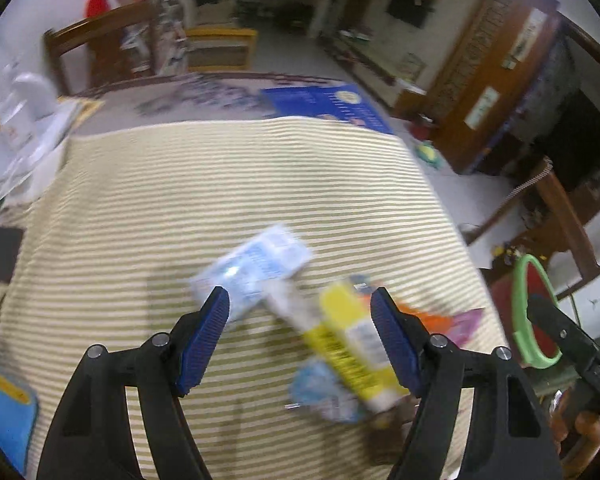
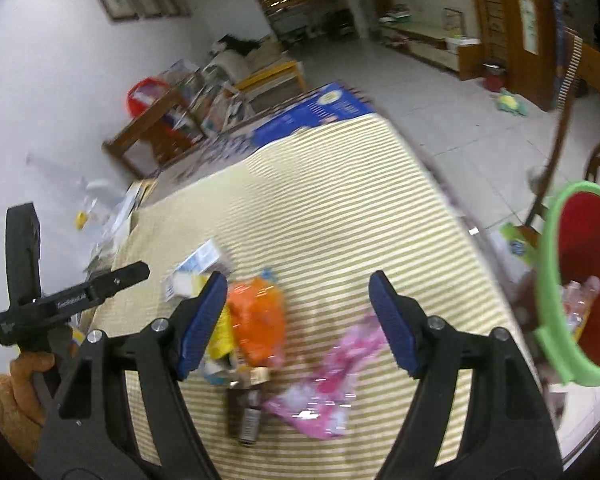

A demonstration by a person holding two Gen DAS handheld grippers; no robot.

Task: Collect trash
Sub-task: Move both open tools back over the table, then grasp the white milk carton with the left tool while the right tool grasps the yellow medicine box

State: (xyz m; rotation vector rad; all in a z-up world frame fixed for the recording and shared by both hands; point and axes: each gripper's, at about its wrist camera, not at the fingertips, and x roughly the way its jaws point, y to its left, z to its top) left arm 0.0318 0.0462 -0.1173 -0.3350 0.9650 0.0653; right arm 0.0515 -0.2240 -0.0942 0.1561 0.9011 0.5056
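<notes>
Evidently both hands are sweeping in over the trash pile, so the step in hand looks like the approach before a fresh pick, with nothing lifted yet.

Largest first, the table under its yellow-and-white striped cloth point(image 1: 236, 184) is filling both views. At about three o'clock off its edge, the red waste bin with a bright green rim point(image 2: 550, 280) is standing, already holding some pale wrappers.

On the cloth the rubbish is lying bunched together. In the left wrist view the left tongs point(image 1: 300, 340) are hanging wide open and empty, and the yellow-and-white tube-shaped package point(image 1: 352, 344) is sitting between the pads, close to the right one, though whether it is touching I cannot tell through the blur. A pale blue-and-white crumpled packet point(image 1: 256, 268) is lying at eleven o'clock just beyond the tips.

In the right wrist view the right tongs point(image 2: 298, 324) are also gaping and holding nothing. An orange plastic bag point(image 2: 258, 320) is lying just inside the left pad at nine o'clock, a pink crinkled wrapper point(image 2: 328, 384) at five o'clock below the gap, and a small dark brown bottle point(image 2: 244, 412) at seven o'clock.

My judgement is that the next move calls for dropping each pair of tongs onto one item, closing, then carrying it towards three o'clock to the bin.
</notes>
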